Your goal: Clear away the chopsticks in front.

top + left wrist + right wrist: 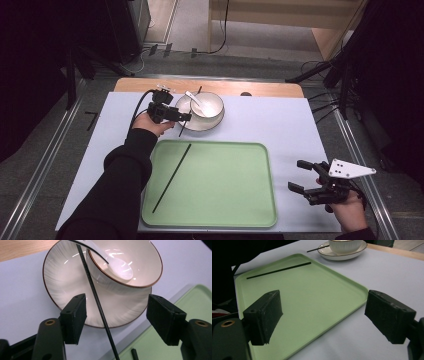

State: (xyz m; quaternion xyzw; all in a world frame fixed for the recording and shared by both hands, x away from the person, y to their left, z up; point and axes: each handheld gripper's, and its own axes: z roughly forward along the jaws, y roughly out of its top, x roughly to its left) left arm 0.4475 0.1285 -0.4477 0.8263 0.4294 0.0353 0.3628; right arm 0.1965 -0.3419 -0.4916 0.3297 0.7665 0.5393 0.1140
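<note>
The left claw (116, 315) is wide open. A thin black chopstick (96, 298) runs between its jaws, but they do not touch it. This chopstick leans on the rim of a white plate (62, 282) and goes down toward the green tray (175, 340). A white bowl (140, 265) sits on the plate, with a white spoon (117, 265) inside it. A second black chopstick (171, 178) lies flat on the left part of the tray. The right claw (300, 176) is wide open too and holds nothing. It sits above the white worktop (280, 125), just beside the tray's right edge.
</note>
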